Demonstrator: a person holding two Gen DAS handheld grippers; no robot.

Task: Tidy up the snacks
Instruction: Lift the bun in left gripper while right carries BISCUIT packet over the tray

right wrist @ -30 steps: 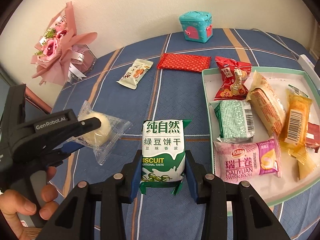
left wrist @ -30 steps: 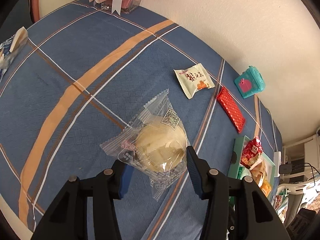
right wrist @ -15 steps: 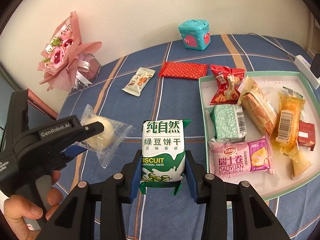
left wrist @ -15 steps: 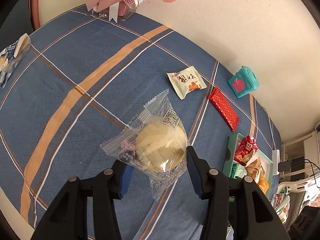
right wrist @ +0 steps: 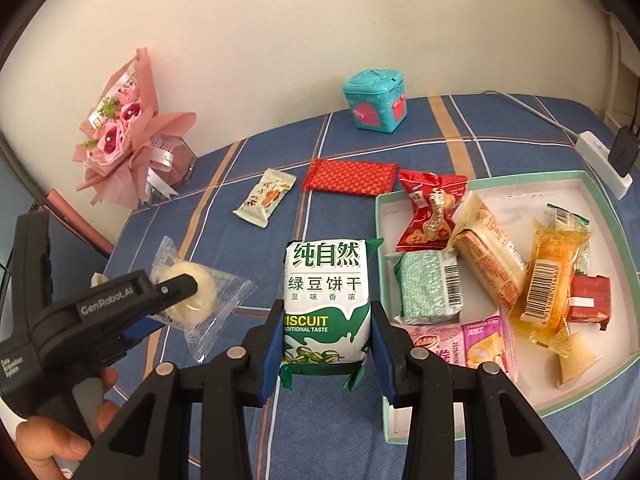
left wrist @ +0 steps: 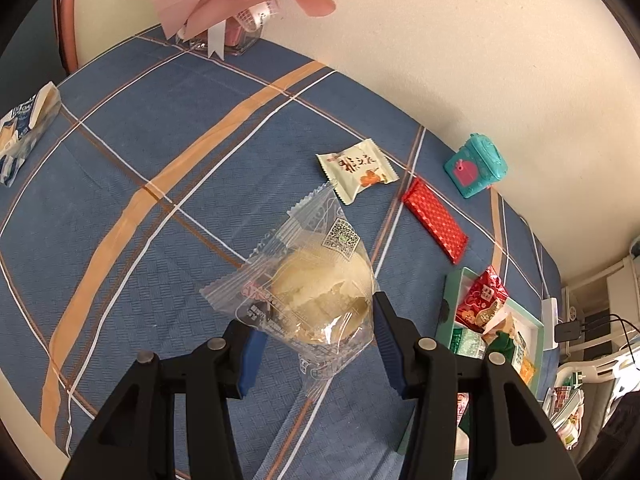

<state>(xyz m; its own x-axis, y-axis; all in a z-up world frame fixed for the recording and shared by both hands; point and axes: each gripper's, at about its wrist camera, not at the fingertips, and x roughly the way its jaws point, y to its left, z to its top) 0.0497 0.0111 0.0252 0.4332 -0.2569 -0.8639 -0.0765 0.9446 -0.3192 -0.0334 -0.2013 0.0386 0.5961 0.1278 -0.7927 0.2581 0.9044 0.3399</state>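
Two snacks are being gripped above the worktop [right wrist: 340, 440]; a clear-wrapped pastry [left wrist: 320, 292] is being clamped by the left tool [left wrist: 316, 344]; a green biscuit pack [right wrist: 326, 300] is being pinched by the right tool [right wrist: 325, 354].

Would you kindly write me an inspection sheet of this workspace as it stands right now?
Surface: blue plaid tablecloth with orange and white stripes.
Job's things: mint-rimmed white tray holding several wrapped snacks; cream snack packet and red patterned flat packet lying on the cloth beside it.
Clutter: pink paper flower bouquet; teal house-shaped tin; blue-white packet at the cloth's far edge.
Grippers: left gripper shut on clear-wrapped pale round pastry; right gripper shut on green-and-white biscuit pack.
Cables: white power strip with black plug and cord.
Surroundings: cream wall.
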